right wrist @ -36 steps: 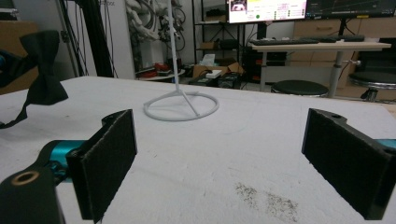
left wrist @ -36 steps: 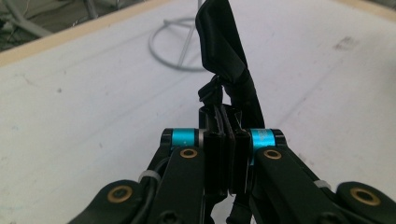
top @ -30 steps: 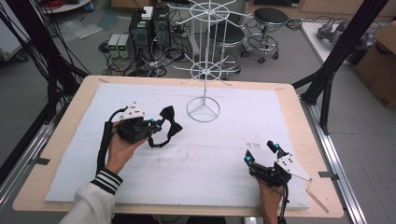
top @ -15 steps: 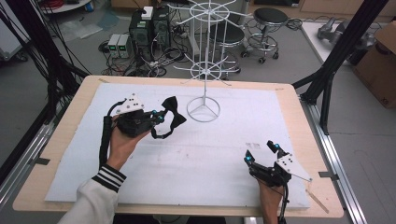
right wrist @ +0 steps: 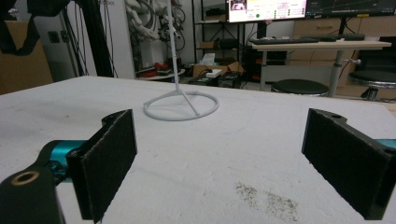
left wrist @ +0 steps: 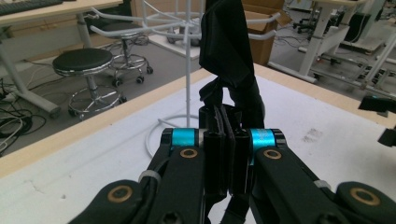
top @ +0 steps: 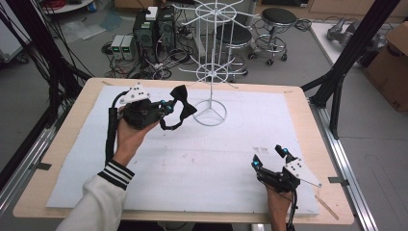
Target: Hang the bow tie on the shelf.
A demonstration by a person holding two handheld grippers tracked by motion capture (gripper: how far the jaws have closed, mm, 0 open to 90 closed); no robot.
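Note:
A black bow tie [top: 183,102] with a strap loop hangs from my left gripper [top: 166,106], which is shut on it and held above the table's left half, just left of the white wire rack [top: 210,77]. Seen from the left gripper view, the bow tie [left wrist: 229,56] rises from between the closed jaws, with the rack's pole [left wrist: 187,70] behind it. My right gripper [top: 270,157] rests near the front right of the table, open with nothing between its pads [right wrist: 109,163]. The rack's ring base [right wrist: 181,105] lies ahead of it.
The white mat [top: 192,154] covers the wooden table [top: 57,159]. Black frame posts [top: 337,82] stand at the table's right and left sides. Stools [top: 276,21], computer cases and cables are on the floor beyond the far edge.
My left gripper has lifted the bow tie and carried it up and to the right, closer to the rack. The right gripper has stayed put.

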